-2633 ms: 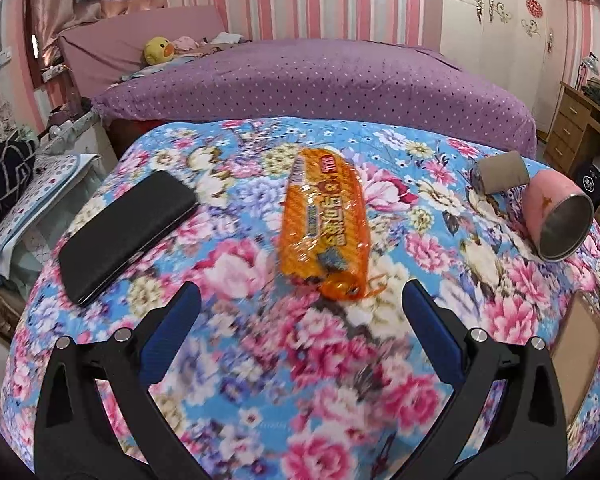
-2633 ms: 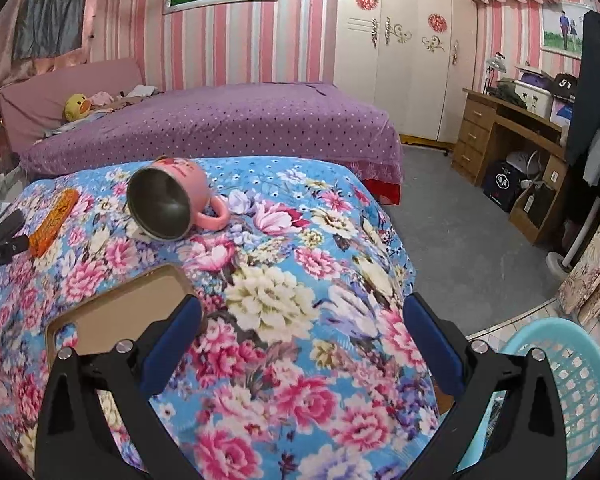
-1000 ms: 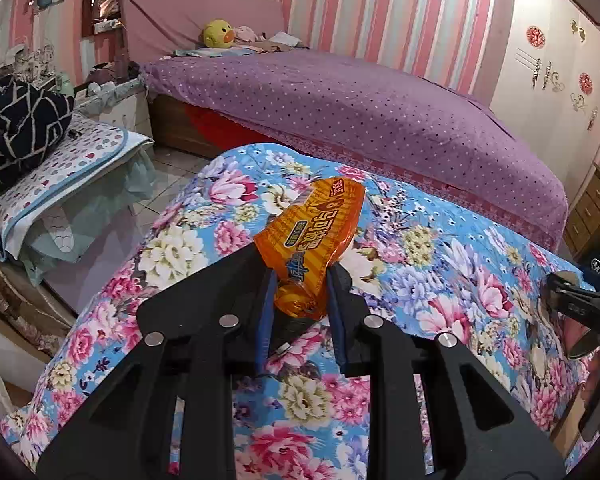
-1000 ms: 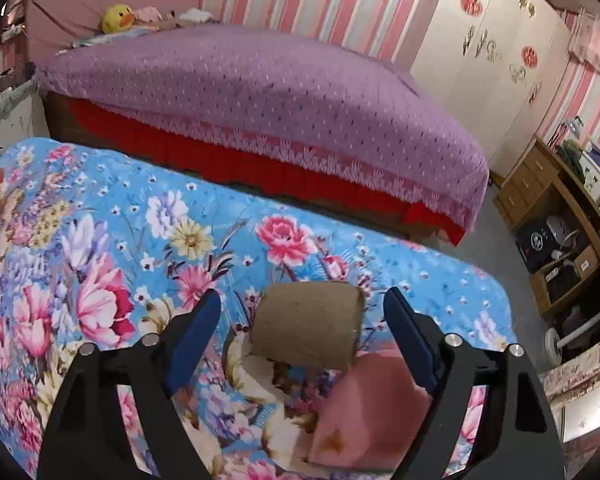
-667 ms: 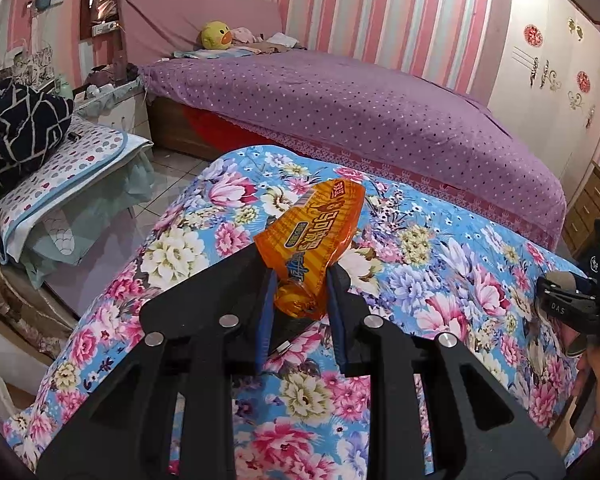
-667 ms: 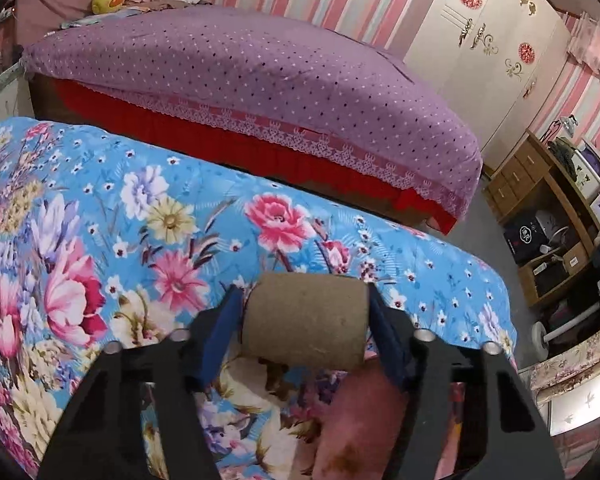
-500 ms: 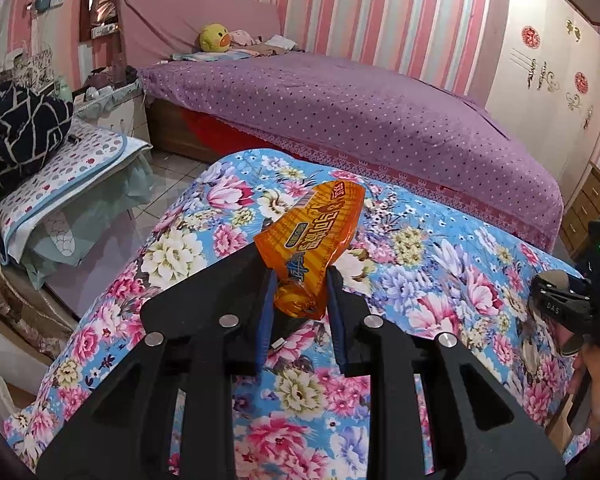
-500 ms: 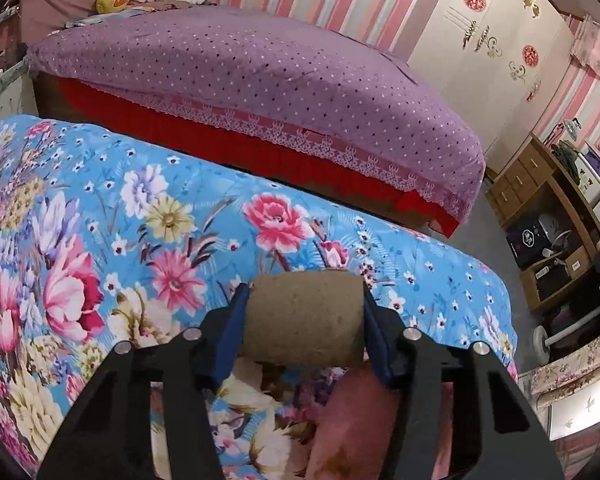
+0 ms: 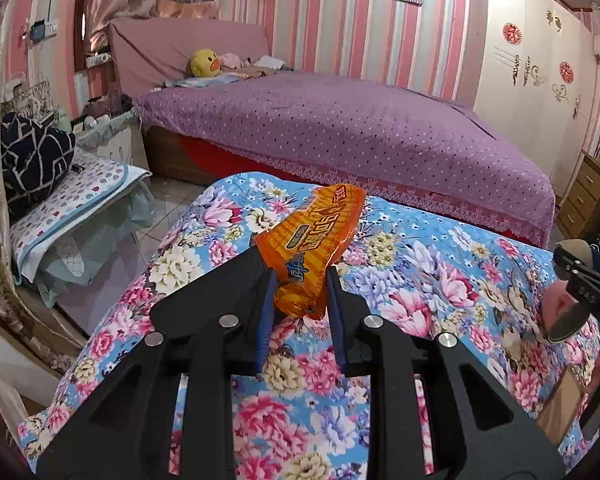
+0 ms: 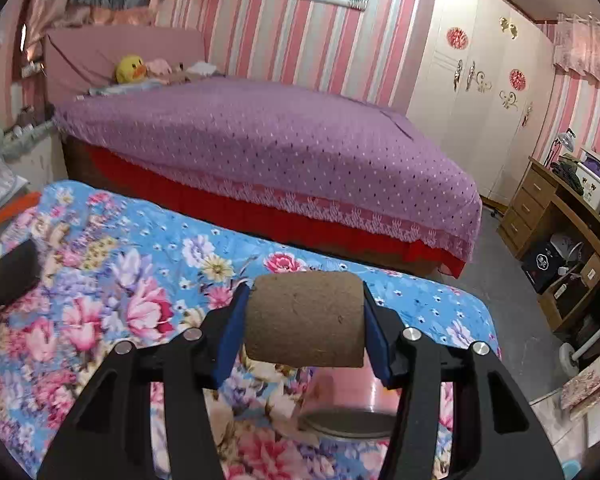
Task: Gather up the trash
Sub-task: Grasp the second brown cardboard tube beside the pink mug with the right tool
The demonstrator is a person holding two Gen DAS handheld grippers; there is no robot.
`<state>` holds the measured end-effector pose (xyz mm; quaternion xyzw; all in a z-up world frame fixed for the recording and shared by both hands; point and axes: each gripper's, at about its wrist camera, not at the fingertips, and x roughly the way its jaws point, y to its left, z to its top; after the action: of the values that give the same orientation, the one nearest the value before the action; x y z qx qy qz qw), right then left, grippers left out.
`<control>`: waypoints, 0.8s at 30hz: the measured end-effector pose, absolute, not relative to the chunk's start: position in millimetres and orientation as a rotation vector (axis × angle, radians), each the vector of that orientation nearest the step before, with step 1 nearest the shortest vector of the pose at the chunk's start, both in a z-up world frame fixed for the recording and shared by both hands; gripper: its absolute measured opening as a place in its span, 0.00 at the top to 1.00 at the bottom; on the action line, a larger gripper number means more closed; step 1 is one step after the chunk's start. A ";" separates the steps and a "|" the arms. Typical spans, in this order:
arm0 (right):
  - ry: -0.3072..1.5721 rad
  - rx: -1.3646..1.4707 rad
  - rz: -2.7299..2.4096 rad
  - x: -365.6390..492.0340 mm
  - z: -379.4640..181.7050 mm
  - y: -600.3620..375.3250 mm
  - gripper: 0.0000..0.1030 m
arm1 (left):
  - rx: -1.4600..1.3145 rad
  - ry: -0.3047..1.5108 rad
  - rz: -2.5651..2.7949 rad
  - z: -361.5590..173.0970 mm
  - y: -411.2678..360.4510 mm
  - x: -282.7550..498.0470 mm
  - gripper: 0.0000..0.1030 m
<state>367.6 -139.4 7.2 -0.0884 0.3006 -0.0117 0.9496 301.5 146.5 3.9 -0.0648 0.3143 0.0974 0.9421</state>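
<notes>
Left wrist view: left gripper [image 9: 300,280] clamped on an orange snack wrapper [image 9: 314,240], blue pads pinching its lower end. Wrapper sticks up and away from the fingers, tilted right, lifted clear of the floral cloth [image 9: 420,264] below it. Left of the wrapper, off the cloth's edge: spotted cushion [image 9: 76,196] with a dark patterned bag [image 9: 32,156] on it. Behind the wrapper: purple bed [image 9: 340,128], yellow duck toy [image 9: 204,63] at its head. Right of the wrapper, at frame edge: the right gripper [image 9: 580,264] seen from the side, a brown roll end showing between its fingers, pink cup [image 9: 564,312] just under it.

Right wrist view: black flat object [image 10: 8,276] on the cloth's left part, well left of the roll. Right gripper [image 10: 305,320] closed on a brown cardboard roll [image 10: 305,320], one pad on each end, roll held crosswise, raised above the cloth. Directly beneath the roll: pink cup lying on its side, metal rim facing the camera. Beyond the roll, the bed. Right of the roll, across the floor: wooden desk [image 10: 556,216] with drawers.
</notes>
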 end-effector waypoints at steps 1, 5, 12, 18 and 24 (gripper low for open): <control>0.603 -0.178 -0.020 361.6 8.5 -140.0 0.49 | -0.130 0.639 0.199 4.2 145.9 298.9 0.77; 0.575 -0.167 -0.005 337.1 15.6 -147.5 0.49 | -0.129 0.632 0.193 4.6 141.3 284.7 0.77; 0.535 -0.157 -0.021 293.4 22.8 -173.3 0.49 | -0.140 0.636 0.158 4.0 125.1 263.2 0.77; 0.517 -0.145 -0.046 254.3 27.2 -201.5 0.49 | -0.090 0.637 0.137 -1.8 100.1 241.5 0.77; 0.513 -0.127 -0.076 210.7 23.7 -231.9 0.49 | -0.113 0.658 0.076 -5.0 79.2 226.2 0.77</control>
<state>210.8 -231.9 23.7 -0.0626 0.2535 -0.0376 0.9646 226.2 79.2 -5.0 -0.0556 0.3229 0.0372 0.9441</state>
